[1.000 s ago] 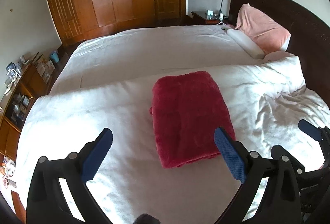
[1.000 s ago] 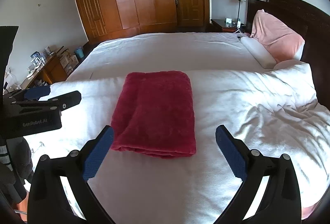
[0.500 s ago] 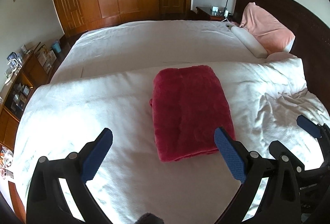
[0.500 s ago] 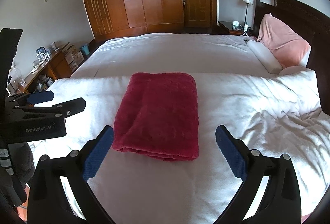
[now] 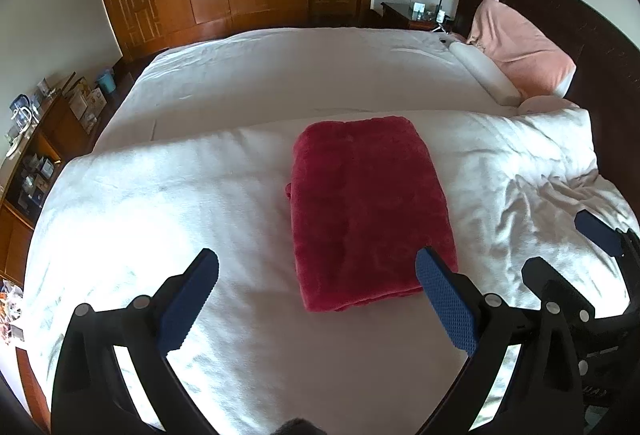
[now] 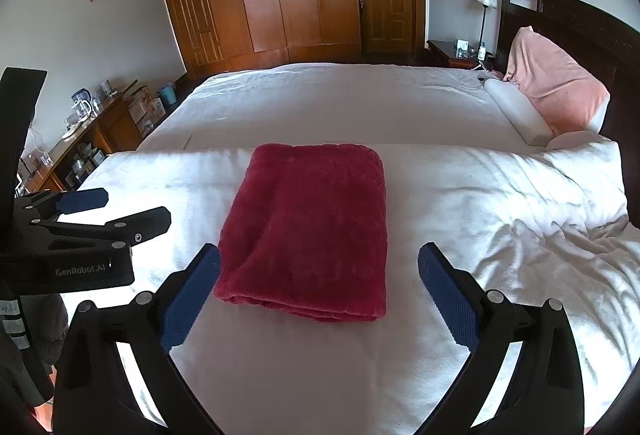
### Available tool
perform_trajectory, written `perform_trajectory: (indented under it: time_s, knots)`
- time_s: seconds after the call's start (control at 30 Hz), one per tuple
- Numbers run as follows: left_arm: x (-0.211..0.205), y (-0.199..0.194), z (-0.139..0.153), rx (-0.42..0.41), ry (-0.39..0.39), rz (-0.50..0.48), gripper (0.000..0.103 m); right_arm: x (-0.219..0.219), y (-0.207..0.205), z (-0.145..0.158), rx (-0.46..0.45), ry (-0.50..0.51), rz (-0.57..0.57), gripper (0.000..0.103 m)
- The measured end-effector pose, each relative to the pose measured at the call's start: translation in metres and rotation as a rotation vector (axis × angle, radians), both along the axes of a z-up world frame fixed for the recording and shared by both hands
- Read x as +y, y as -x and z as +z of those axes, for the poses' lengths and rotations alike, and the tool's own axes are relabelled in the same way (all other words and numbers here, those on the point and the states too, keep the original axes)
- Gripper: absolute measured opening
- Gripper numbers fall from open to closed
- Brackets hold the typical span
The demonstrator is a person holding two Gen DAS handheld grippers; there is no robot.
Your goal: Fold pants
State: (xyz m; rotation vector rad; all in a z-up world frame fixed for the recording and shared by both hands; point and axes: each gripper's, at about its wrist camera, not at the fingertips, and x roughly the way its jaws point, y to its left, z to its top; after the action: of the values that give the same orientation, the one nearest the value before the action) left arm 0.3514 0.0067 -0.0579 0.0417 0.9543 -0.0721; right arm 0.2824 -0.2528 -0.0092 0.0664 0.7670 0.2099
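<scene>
The pants [image 6: 308, 231] lie folded in a compact stack on the bed [image 6: 500, 235]. Left tongs [image 5: 316, 299] and right tongs [image 6: 320, 295] hang spread apart, empty. Risk: a fingertip snagging the near edge would unroll the layers.

— Where are the pants?
— The red fleece pants [image 5: 368, 211] [image 6: 312, 227] lie flat on the near white duvet [image 6: 460, 315], mid-bed.
— Folded?
— Yes, a neat layered rectangle, open edges nearest.

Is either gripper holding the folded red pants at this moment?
No, the red pants lie free on the white duvet, clear of both open grippers.
</scene>
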Motion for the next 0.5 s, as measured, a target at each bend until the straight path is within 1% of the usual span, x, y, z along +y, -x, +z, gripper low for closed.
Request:
perform_trajectory:
  time_s: [0.3,0.5]
  knots:
    - [0.004,-0.009,-0.008,0.010,-0.003,-0.001,0.098,0.006,-0.012,-0.007,0.019,0.002,0.008,0.100]
    - [0.001,-0.009,-0.006,-0.044,-0.033,-0.028,0.098,0.005,-0.018,-0.012,0.032,-0.006,-0.002,0.100]
